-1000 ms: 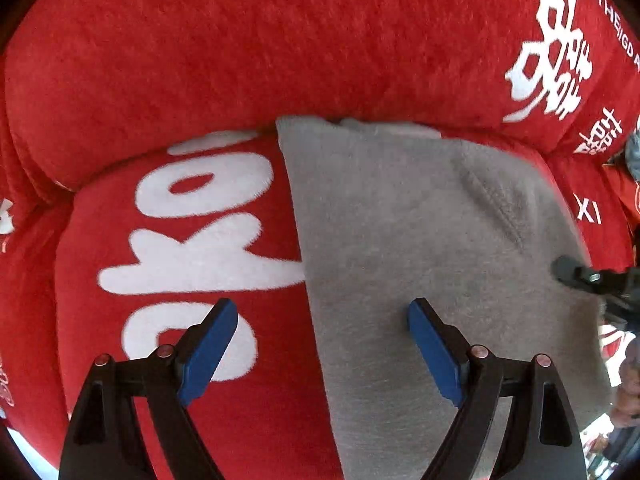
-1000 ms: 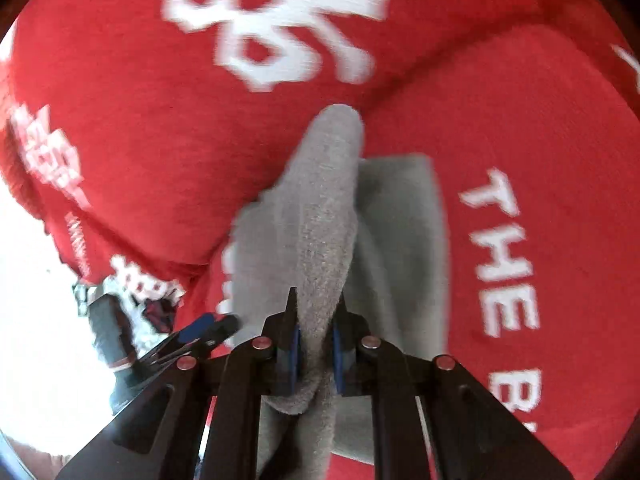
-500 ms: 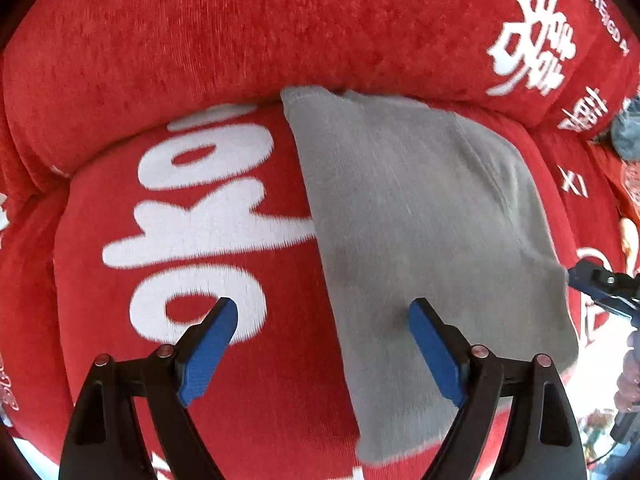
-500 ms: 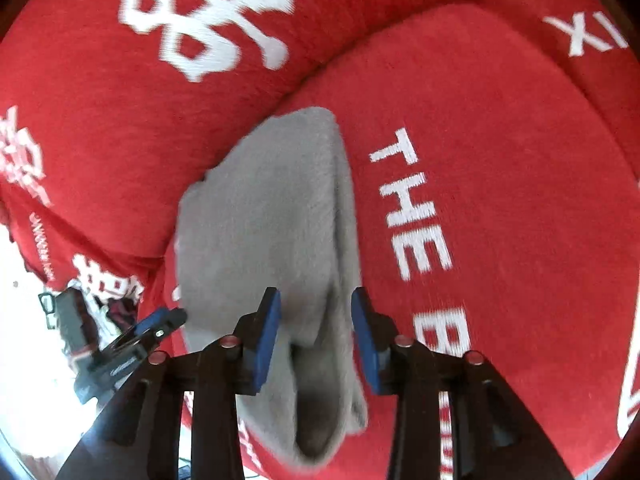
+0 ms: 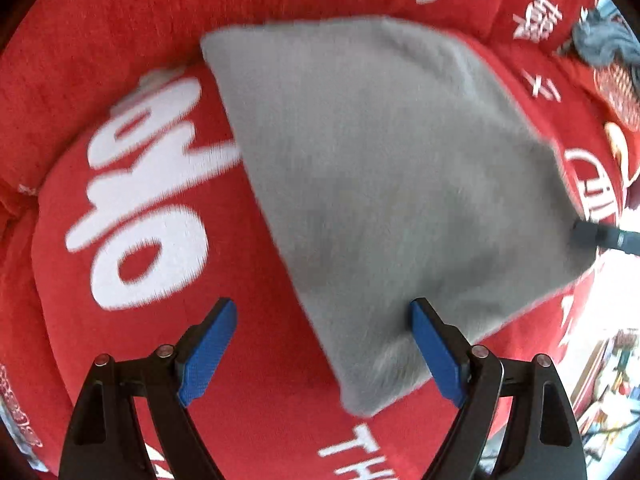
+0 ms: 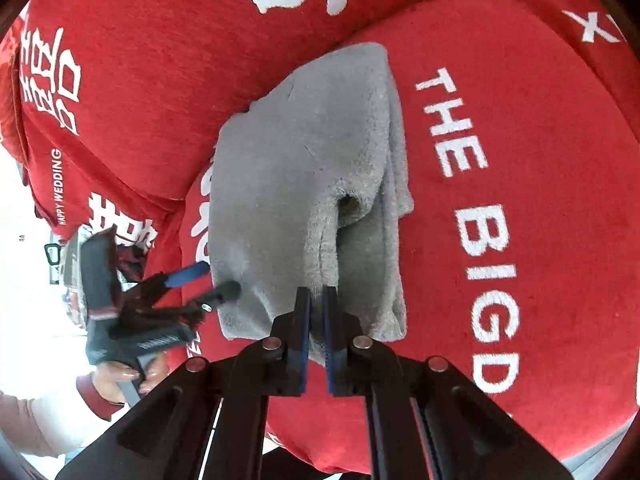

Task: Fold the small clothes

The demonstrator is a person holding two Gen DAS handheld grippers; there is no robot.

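1. Lying on the seat of a red plush sofa cushion with white lettering point(image 5: 132, 360), a small grey fleece garment point(image 5: 380, 184) already looks folded over itself at least once: the right wrist view shows a doubled layer along its right side and a rolled, tunnel-like opening near its middle.

2. From the left wrist view the grey garment point(image 6: 296, 184) reads as a fairly flat, roughly four-sided panel, its far corner tucked against the red backrest cushion point(image 5: 120, 20). Motion blur softens its edges there, so I cannot judge how neat they are.

3. The left gripper point(image 5: 324, 352) hangs with its blue pads spread wide, gripping nothing; the near corner of the garment lies between and under them, and whether the right-hand pad touches the cloth I cannot tell.

4. The right gripper point(image 6: 316, 320) has its pads drawn close together on a raised ridge of the grey fleece at the near edge, and by the look of it they are pinching that fold.

5. In the right wrist view the left gripper point(image 6: 208, 280) reaches toward the garment's left edge, one tip at the fabric.

6. My reading is that the fold is partly done: a first layer is laid, but the pinched ridge and the open tunnel suggest at least one more fold or a smoothing is left.

7. A dark grey bundle of cloth point(image 5: 604, 40) sits on the sofa well apart, possibly another piece to handle.
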